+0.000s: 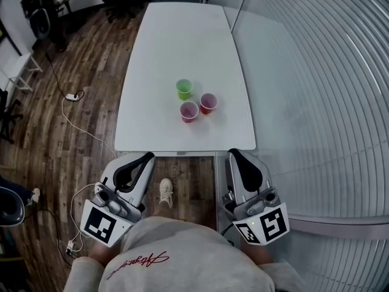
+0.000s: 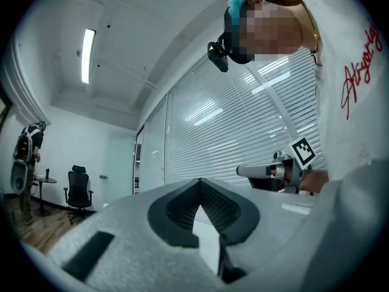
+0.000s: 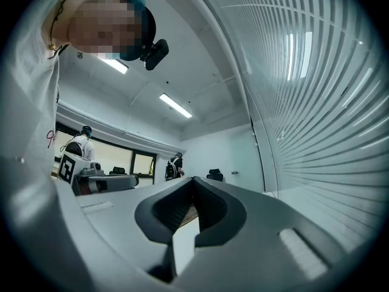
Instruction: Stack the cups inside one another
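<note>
Cups, three: green cup [image 1: 184, 89], pink cup [image 1: 189, 111], red cup [image 1: 208, 103], on one table [image 1: 182, 35].

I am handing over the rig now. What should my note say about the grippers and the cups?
Left gripper: fingers shut, empty, short of the table.
Right gripper: fingers shut, empty, also short of the table.
Things: green cup, pink cup and red cup stand upright, grouped on the table's near half.
Done: nothing; no cup is inside another.
Left: all the stacking.
</note>
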The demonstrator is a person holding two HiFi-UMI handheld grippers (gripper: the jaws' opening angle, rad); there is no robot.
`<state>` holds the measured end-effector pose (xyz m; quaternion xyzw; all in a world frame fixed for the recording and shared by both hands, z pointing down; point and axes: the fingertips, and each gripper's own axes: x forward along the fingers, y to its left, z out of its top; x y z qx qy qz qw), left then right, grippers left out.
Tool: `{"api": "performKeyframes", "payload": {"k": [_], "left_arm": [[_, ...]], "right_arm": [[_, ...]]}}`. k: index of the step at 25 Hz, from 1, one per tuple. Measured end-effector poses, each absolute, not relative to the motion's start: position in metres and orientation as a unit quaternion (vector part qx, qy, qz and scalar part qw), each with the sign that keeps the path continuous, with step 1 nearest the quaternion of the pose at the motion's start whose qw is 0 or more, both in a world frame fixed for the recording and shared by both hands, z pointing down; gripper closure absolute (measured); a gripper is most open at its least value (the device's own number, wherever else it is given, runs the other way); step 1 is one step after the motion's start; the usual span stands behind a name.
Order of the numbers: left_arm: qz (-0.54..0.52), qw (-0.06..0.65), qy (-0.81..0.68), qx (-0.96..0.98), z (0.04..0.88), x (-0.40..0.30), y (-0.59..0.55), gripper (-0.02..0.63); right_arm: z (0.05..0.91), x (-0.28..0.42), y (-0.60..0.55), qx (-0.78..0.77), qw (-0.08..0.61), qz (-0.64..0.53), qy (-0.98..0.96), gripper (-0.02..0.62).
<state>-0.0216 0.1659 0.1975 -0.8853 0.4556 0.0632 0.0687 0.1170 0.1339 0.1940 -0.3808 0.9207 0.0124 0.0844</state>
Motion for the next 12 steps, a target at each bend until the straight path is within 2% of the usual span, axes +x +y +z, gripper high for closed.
{"api": "performKeyframes", "payload": {"k": [12], "left_arm": [[0.062, 0.06, 0.445, -0.891, 0.215, -0.053, 0.102, 0.611]], "right_arm": [[0.212, 0.084, 0.075, -0.393, 0.072, 0.013, 0.917, 0.594]]}}
